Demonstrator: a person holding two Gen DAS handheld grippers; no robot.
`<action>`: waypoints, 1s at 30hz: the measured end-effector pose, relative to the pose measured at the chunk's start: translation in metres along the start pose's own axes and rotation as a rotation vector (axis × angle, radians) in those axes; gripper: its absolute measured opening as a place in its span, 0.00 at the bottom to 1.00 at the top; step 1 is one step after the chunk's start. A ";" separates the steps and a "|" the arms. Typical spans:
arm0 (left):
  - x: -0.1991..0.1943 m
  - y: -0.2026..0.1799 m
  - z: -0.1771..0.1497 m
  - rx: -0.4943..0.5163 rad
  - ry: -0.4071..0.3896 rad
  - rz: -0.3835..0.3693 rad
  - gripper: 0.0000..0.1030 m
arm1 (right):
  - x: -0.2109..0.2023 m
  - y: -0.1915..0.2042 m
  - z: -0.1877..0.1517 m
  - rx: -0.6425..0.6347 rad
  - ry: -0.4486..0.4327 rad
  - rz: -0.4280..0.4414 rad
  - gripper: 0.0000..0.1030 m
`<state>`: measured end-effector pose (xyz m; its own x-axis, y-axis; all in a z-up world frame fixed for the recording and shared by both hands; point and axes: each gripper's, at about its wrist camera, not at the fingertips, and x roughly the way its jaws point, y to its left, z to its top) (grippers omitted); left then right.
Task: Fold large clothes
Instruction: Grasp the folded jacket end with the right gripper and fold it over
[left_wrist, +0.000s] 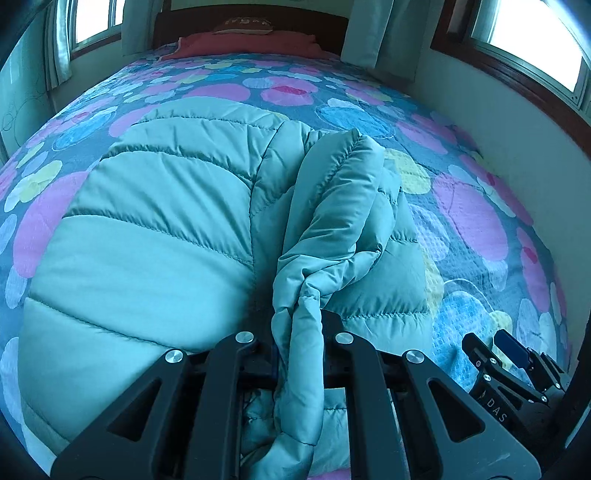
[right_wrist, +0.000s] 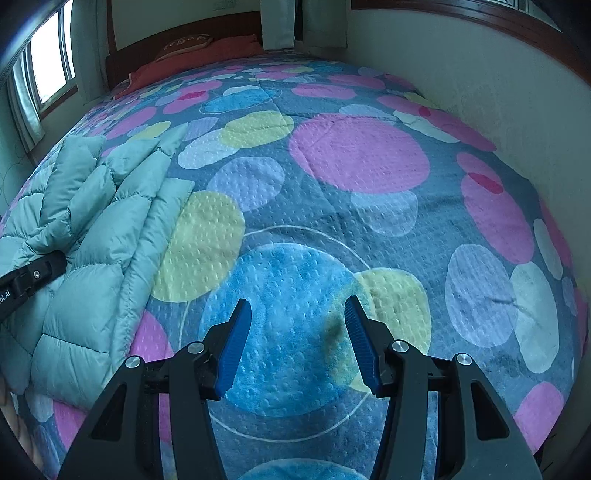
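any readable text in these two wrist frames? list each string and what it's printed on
"DAS" – on the black body of the right gripper, seen from the left wrist view.
"ot.AI" – cut off by the frame edge, on the body of the left gripper, seen from the right wrist view.
Lettering on the brown pillow at the headboard – too blurred to read.
Nothing readable on the jacket or the bedspread.

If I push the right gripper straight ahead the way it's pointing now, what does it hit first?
Most likely the bedspread: the right gripper is open and empty, aimed at bare blue and pink circles. The puffer jacket lies well off to its left, out of line. Depth to the bed is unclear.
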<state>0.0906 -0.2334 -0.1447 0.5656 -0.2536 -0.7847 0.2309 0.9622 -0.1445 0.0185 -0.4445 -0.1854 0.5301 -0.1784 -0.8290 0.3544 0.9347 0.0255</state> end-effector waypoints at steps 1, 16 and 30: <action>-0.001 -0.001 0.000 -0.002 -0.004 -0.006 0.11 | -0.001 0.000 -0.003 0.002 0.002 0.000 0.51; -0.100 0.021 0.001 0.004 -0.153 -0.196 0.51 | -0.023 -0.004 -0.004 0.055 0.000 0.038 0.51; -0.059 0.194 0.003 -0.419 -0.127 -0.115 0.58 | -0.048 0.058 0.046 0.199 -0.060 0.380 0.68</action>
<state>0.1048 -0.0326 -0.1248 0.6541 -0.3462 -0.6726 -0.0278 0.8775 -0.4788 0.0493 -0.3958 -0.1185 0.6931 0.1442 -0.7062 0.2637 0.8611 0.4347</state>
